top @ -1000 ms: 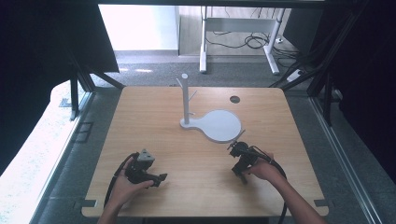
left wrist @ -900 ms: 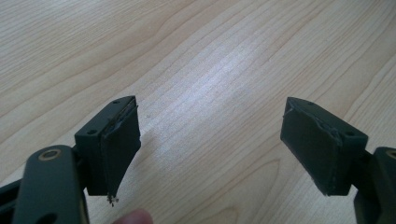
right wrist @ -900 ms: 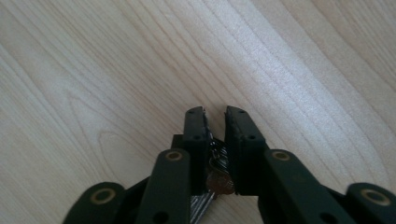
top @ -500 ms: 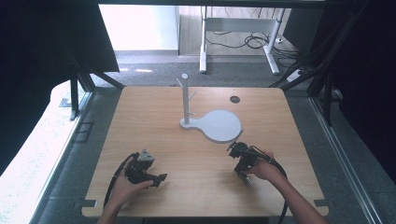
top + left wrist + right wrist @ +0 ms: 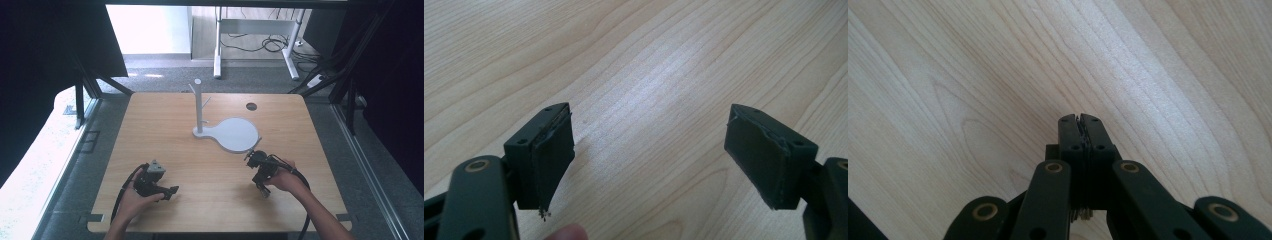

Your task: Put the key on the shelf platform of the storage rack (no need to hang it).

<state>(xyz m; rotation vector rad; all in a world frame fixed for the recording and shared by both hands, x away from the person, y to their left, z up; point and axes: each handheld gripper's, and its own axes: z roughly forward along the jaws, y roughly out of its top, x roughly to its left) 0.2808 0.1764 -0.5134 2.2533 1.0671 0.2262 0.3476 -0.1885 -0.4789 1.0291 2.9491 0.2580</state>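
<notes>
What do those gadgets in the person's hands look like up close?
Both are black linkage tools. The left gripper has two flat, blocky fingers with worn pads; a grey three-cornered plate tops it. The right gripper has slim fingers on brass-riveted bars. A black cable trails from each. The forearms are bare, with no sleeves.

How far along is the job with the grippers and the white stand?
Nothing looks done yet. The white stand sits untouched mid-table. The left gripper is open over bare wood, holding nothing. The right gripper is shut and empty, nearest the stand's round base. Reaching and handling the stand are apparently all still ahead.
</notes>
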